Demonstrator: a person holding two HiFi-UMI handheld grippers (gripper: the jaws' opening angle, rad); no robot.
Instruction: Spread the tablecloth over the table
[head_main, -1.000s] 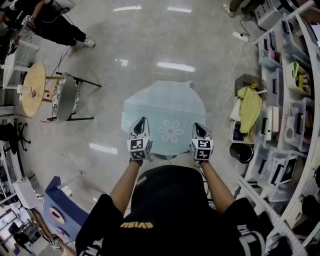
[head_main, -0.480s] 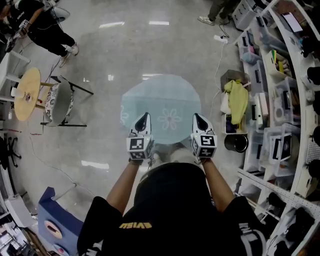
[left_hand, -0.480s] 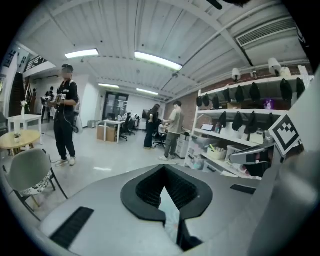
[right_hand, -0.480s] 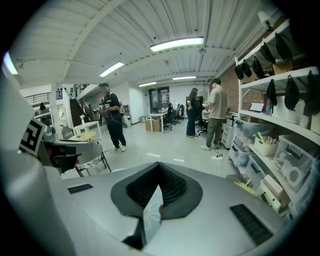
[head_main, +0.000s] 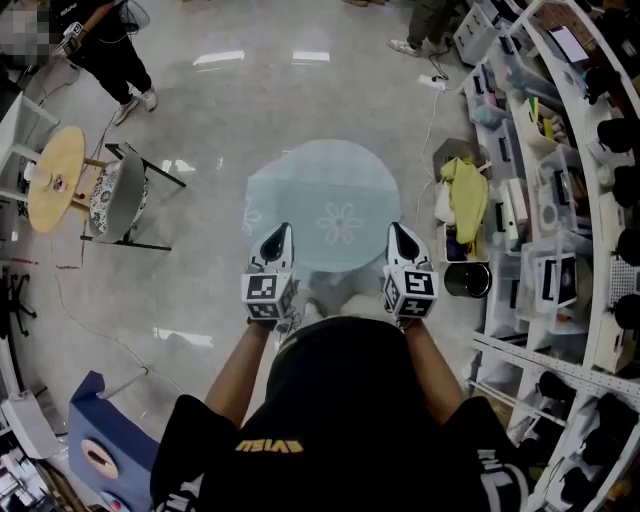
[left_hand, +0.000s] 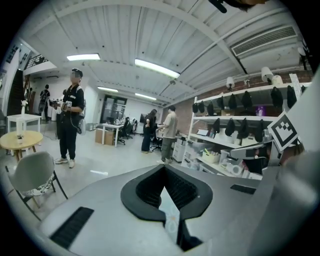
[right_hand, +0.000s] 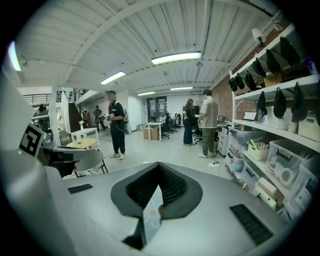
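Glossy grey floor (head_main: 300, 100) lies between white shelving (head_main: 590, 230) at right and a round wooden side table (head_main: 55, 180) with chair (head_main: 118, 195).

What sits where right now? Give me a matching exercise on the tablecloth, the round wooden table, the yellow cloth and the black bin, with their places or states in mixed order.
Things:
1. tablecloth
2. round wooden table
3. yellow cloth
4. black bin

Places or states:
A. far left, beside the grey chair
B. on the floor at the right, close to the right tongs
C. pinched by both the left tongs and the right tongs
D. draped at the right, by the shelves

Pairs: 1-C, 2-A, 3-D, 4-B
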